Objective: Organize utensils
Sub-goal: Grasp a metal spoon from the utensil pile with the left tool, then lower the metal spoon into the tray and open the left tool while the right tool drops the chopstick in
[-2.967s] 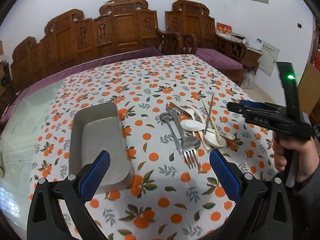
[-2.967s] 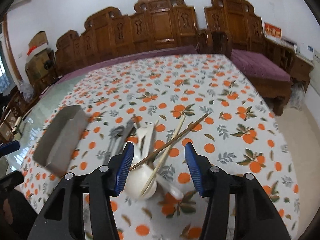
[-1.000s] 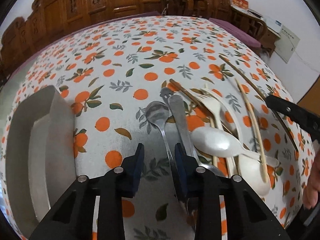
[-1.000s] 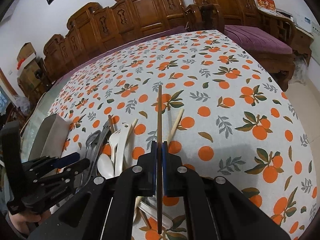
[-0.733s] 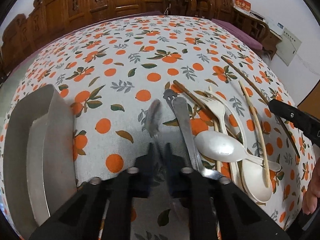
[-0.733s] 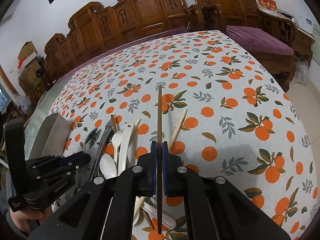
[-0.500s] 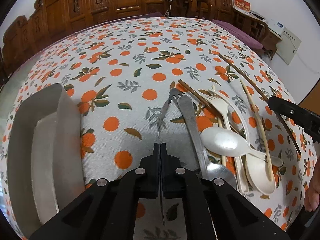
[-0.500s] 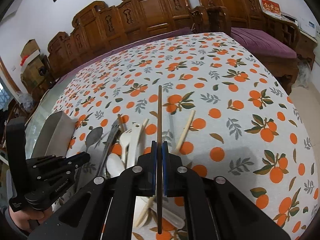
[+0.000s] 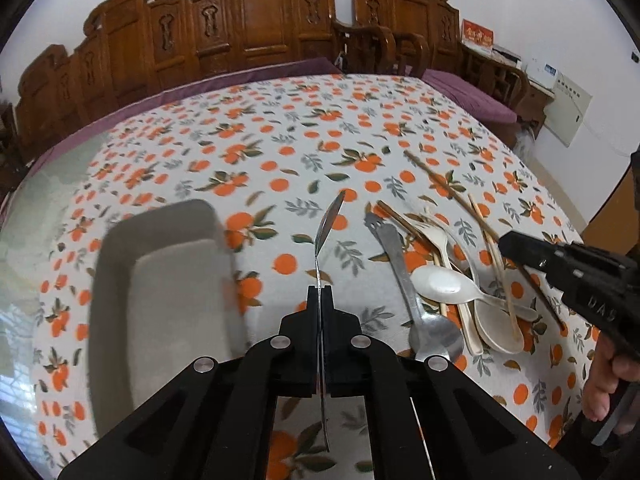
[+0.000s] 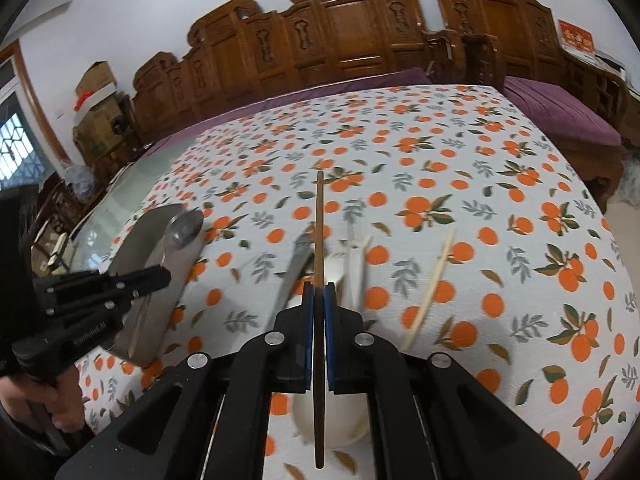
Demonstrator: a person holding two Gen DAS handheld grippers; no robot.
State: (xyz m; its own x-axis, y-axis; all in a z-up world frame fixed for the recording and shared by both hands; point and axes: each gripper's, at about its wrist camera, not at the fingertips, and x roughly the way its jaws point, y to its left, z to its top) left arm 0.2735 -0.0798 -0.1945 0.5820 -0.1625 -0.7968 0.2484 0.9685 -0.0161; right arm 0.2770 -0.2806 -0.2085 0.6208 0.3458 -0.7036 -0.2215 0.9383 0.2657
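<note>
Bright even daylight, fisheye-bent dark edges, slight motion blur throughout.

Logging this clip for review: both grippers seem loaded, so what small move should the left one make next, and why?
Probably carry the metal spoon leftward over the grey tray before letting go. The left gripper is shut on the spoon's handle with the bowl clear of the tablecloth, and the tray lies just to its left. The right gripper is shut on a dark chopstick.
</note>
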